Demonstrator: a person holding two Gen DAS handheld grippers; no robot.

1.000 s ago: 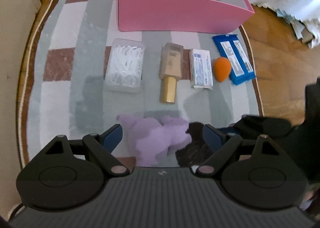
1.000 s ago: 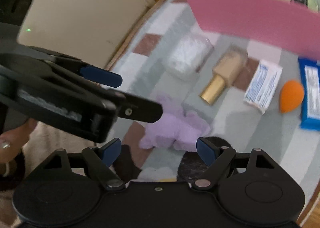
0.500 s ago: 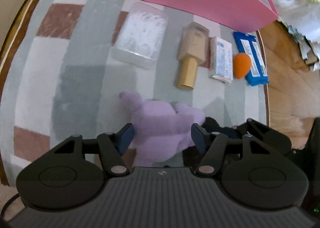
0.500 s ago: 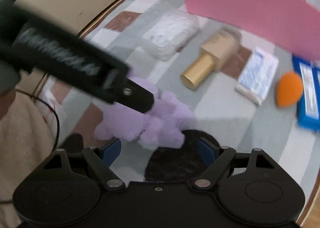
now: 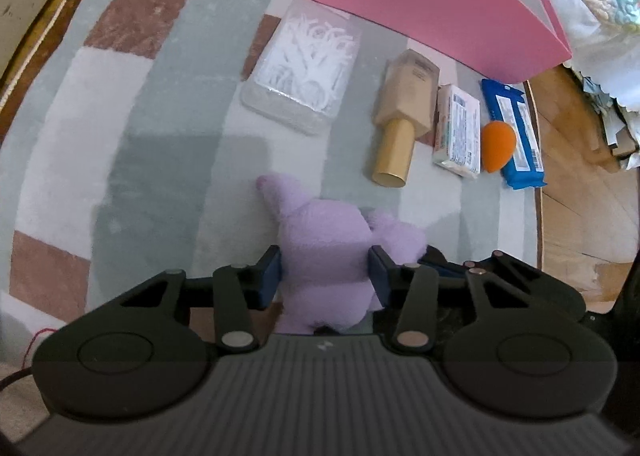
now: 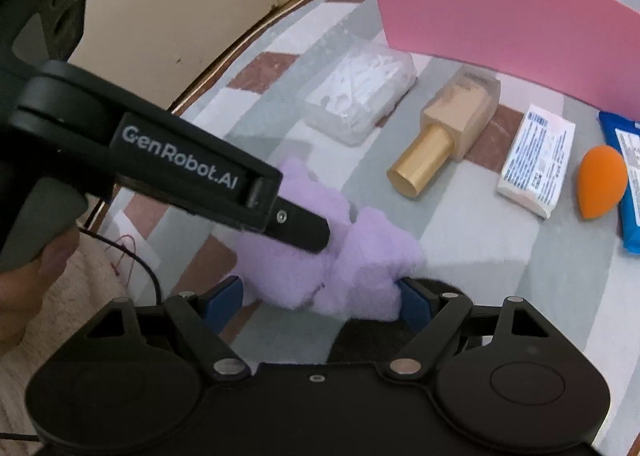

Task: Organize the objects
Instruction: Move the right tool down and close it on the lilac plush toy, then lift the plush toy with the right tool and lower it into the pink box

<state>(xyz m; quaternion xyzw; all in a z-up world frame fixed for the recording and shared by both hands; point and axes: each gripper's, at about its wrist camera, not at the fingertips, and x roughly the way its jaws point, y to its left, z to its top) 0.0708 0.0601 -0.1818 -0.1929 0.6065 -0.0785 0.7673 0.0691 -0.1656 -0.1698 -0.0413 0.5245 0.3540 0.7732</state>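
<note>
Toy: a soft purple plush toy (image 5: 320,256) lies on the grey, white and brown checked rug (image 5: 160,116).
Left gripper (image 5: 324,276): its blue fingers (image 5: 269,276) have just been closing and now press the toy's sides.
Right gripper (image 6: 320,298): fingers (image 6: 414,304) wide apart; the toy's near edge lies between them, touching the right one, I think.

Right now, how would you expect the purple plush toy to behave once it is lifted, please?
The purple plush toy looks fuzzy and soft, so it will probably squash between the left gripper pads, which have just been closing on it. Its limbs will likely droop. It seems light, unlikely to slip.
</note>
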